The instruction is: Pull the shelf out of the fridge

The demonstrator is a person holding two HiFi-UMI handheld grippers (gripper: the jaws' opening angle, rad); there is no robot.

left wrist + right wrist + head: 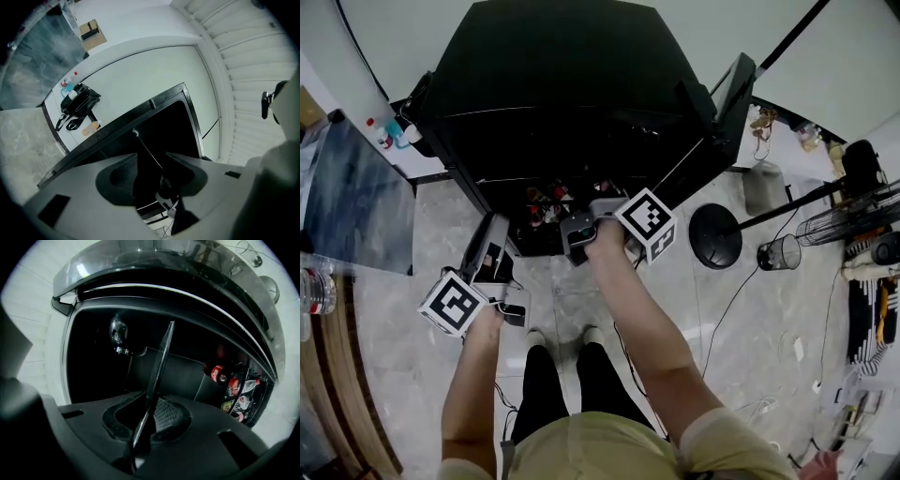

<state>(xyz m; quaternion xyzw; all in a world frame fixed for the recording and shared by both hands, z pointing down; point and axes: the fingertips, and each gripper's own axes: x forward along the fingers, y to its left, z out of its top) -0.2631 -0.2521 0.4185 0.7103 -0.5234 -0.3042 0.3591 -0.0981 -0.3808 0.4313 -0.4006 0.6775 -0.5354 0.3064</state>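
The black fridge (562, 94) stands with its door (727, 103) swung out to the right. In the right gripper view a thin glass shelf (159, 362) shows edge-on in front of the dark fridge interior. My right gripper (149, 405) is shut on its near edge. In the head view that gripper (581, 227) is at the fridge opening. My left gripper (492, 232) hangs lower left of the opening. Its jaws (152, 161) stand open and the pads touch nothing. A thin dark line crosses the gap between them; what it is I cannot tell.
Red cans and bottles (218, 372) fill the door rack (544, 202). A fan base (715, 234) and cables lie on the floor to the right. A glass tabletop (347, 197) is at the left. A black bag (79, 101) sits by the wall.
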